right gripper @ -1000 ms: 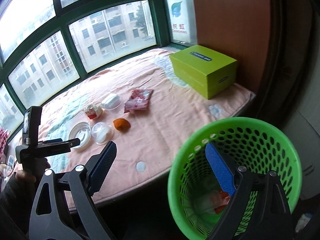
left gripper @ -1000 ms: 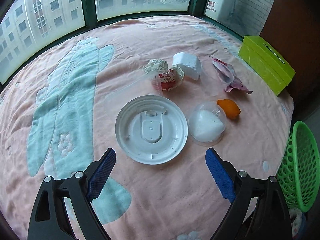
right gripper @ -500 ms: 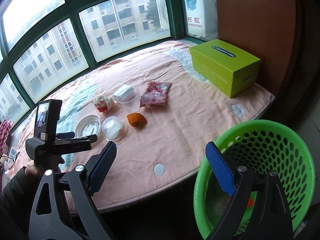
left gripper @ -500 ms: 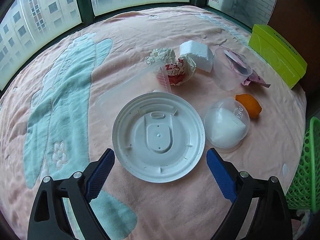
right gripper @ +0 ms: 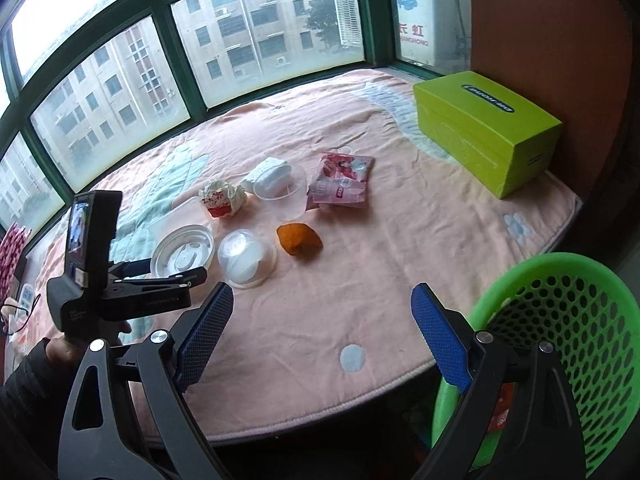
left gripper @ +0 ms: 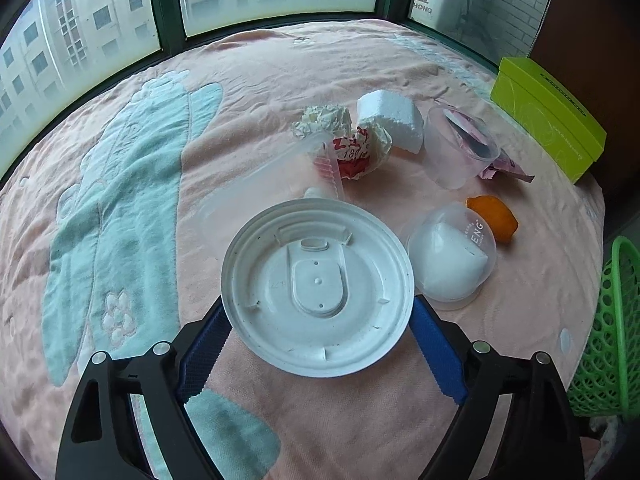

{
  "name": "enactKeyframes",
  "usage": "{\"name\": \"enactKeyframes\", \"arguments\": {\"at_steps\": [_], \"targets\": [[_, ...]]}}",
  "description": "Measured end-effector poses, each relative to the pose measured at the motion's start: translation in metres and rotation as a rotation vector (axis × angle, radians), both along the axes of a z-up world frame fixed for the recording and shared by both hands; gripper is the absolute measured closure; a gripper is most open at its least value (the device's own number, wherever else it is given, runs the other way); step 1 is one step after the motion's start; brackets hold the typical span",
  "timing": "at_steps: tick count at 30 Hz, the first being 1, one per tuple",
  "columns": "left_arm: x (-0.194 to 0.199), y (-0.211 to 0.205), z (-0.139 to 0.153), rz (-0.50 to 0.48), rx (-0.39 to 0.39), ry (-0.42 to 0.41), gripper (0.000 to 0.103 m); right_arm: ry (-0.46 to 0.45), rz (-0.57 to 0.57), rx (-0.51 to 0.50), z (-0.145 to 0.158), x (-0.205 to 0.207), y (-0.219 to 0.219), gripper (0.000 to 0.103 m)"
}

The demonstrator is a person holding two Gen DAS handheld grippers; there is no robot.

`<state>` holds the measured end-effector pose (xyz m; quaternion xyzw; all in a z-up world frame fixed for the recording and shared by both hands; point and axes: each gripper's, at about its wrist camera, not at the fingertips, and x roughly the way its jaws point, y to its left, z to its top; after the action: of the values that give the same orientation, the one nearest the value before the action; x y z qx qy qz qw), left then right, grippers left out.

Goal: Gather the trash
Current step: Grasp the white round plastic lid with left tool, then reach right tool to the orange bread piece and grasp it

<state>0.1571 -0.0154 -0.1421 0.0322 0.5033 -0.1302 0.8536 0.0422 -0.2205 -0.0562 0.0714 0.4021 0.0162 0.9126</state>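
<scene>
A round white plastic lid lies on the pink blanket. My left gripper is open, its blue pads either side of the lid's near edge; it also shows in the right wrist view. Beyond lie a clear dome cup with tissue, an orange peel, a red-white crumpled wrapper, a foam block, a clear cup and a pink packet. My right gripper is open and empty, over the blanket's front edge left of the green basket.
A lime-green box stands at the blanket's far right by the brown wall. A clear flat tray lies behind the lid. Windows line the far side. The basket stands on the floor off the blanket's right edge and holds some trash.
My left gripper has moved forward until its pads flank the white lid. My right gripper has swung left and away from the basket toward the blanket.
</scene>
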Motion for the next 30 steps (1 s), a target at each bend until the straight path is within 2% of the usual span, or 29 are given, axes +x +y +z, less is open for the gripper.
{"name": "enactKeyframes", "arguments": {"at_steps": [10, 16, 19, 26, 30], "targets": [[-0.02, 0.023, 0.029, 0.023, -0.074, -0.041, 0.018, 0.045, 0.008, 0.037, -0.023, 0.041, 0.01, 0.015], [-0.031, 0.038, 0.043, 0.037, -0.111, -0.06, 0.018, 0.112, 0.007, 0.077, -0.047, 0.076, 0.01, 0.032], [-0.034, 0.045, 0.048, 0.044, -0.118, -0.069, 0.018, 0.13, 0.015, 0.071, -0.054, 0.09, 0.013, 0.037], [-0.036, 0.054, 0.056, 0.053, -0.136, -0.081, 0.018, 0.161, 0.051, 0.03, -0.069, 0.116, 0.021, 0.046], [-0.036, 0.057, 0.059, 0.057, -0.141, -0.085, 0.018, 0.181, 0.061, -0.005, -0.078, 0.124, 0.024, 0.047]]}}
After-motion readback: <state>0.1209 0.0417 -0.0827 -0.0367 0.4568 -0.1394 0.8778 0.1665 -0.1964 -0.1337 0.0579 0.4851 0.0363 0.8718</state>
